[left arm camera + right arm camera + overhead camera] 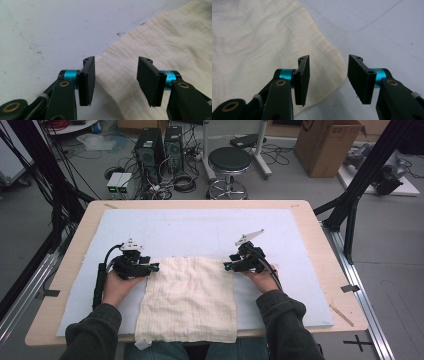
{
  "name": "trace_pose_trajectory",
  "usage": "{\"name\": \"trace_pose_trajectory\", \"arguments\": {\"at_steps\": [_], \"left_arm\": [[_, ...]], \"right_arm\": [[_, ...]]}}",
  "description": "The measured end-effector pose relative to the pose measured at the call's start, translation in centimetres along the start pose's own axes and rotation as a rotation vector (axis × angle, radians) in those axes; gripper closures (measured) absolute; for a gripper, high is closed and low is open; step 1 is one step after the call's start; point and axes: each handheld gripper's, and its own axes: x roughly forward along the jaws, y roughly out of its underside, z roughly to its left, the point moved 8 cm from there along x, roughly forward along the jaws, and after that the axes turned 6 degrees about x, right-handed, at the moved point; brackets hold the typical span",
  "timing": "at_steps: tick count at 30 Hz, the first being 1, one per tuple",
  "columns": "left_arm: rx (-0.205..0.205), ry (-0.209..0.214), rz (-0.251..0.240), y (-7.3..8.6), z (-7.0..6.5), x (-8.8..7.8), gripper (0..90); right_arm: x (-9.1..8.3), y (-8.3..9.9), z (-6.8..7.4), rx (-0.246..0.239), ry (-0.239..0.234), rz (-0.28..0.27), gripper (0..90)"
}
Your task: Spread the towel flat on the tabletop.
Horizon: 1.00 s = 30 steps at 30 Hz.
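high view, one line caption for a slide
Both open grippers, left gripper and right gripper, flank the cream cloth's far corners.

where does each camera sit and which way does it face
High view: above the person's side of the table, looking forward and down at the cream cloth; forearms, left gripper and right gripper show.
Left gripper view: rides the left gripper, looking along its open jaws at the cloth's corner.
Right gripper view: rides the right gripper, jaws open over the opposite corner.
All three share the cream cloth on the white mat.
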Motion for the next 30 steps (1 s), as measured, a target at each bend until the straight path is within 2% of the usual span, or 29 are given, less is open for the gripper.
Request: {"name": "trace_pose_trajectory", "arguments": {"at_steps": [2, 4, 6, 9, 11, 13, 15, 17, 21, 25, 28, 30], "left_arm": [[-0.022, -0.004, 0.027, 0.4, 0.3, 0.6, 48.2], [-0.026, 0.001, 0.052, 0.8, 0.5, 0.9, 49.2], [-0.020, 0.004, 0.050, 0.8, 0.4, 1.0, 52.8], [0.014, 0.006, 0.068, 1.0, 0.2, 1.2, 61.9], [0.026, -0.017, 0.069, 0.9, 0.2, 1.2, 67.2], [0.030, 0.002, 0.069, 1.0, 0.1, 1.2, 75.5], [0.038, 0.012, 0.068, 0.9, -0.1, 1.2, 84.8], [0.048, 0.014, 0.072, 0.9, -0.2, 1.2, 85.6], [0.036, 0.023, 0.045, 0.5, -0.3, 1.0, 86.5], [-0.018, 0.032, -0.008, -0.3, 0.0, 0.9, 86.7], [-0.010, 0.012, -0.031, -1.4, 0.2, 1.1, 86.8], [-0.018, 0.003, -0.034, -2.1, 0.6, 1.5, 86.9]], "right_arm": [[0.2, 0.0, -0.1, -0.001, -0.001, -0.001, 54.1], [0.7, 0.1, -0.2, -0.020, 0.019, 0.016, 57.0], [1.1, 0.5, -0.5, -0.013, 0.039, 0.048, 61.1], [1.2, 0.6, -0.7, -0.014, 0.042, 0.056, 68.0], [1.2, 0.6, -0.7, -0.023, 0.047, 0.057, 71.3], [1.2, 0.7, -0.5, -0.031, 0.033, 0.064, 79.9], [1.2, 0.7, -0.3, -0.036, 0.023, 0.072, 83.5], [1.1, 0.7, -0.2, -0.053, 0.029, 0.072, 83.9], [0.5, 0.7, -0.1, -0.054, 0.036, 0.072, 84.6], [-0.7, 0.1, -1.1, -0.059, 0.067, 0.066, 84.7], [-1.8, -1.1, -2.0, -0.059, 0.084, 0.056, 84.7], [-2.0, -2.1, -2.9, -0.063, 0.108, 0.057, 84.8]]}}
